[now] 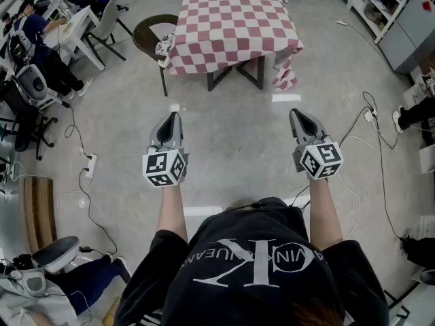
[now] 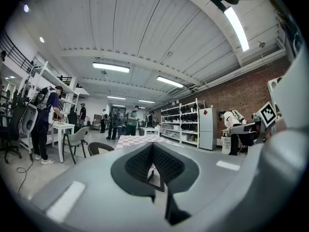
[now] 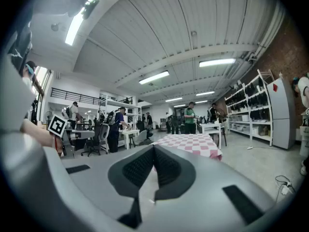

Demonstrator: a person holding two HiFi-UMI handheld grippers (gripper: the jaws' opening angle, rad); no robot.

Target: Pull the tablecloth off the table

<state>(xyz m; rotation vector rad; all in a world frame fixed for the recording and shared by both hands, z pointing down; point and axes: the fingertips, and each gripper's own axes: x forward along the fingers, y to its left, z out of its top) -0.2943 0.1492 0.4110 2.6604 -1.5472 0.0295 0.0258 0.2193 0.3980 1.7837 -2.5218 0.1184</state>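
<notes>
A pale grey concrete floor (image 1: 231,141) fills most of the head view, in a large workshop with a white vaulted ceiling (image 3: 159,28), strip lights (image 2: 111,67) and a brick wall (image 2: 236,93) on the right. The pink-and-white checked tablecloth (image 1: 234,26) lies spread over a square table at the far middle, well apart from both grippers, with its near right corner hanging low in loose folds. Only the dark table legs (image 1: 236,75) show beneath the near hem; the tabletop is wholly covered, and the cloth's far edge is cut off at the top of the head view. A dark wicker chair (image 1: 146,36) stands just beside the table's left side, half tucked behind the drooping cloth. Further left are a white desk (image 1: 75,22) and seated people, cropped by the picture edge. Black cables (image 1: 380,148) trail over the floor on the right, and a power strip (image 1: 90,163) lies on the left. White shelving (image 2: 186,124) lines the right wall. The left gripper (image 1: 176,116) and right gripper (image 1: 294,113) are held out level over bare floor, each with its jaws pressed together and nothing between them. In the left gripper view the gripper's own body hides most of the table, leaving only a strip of cloth visible.
</notes>
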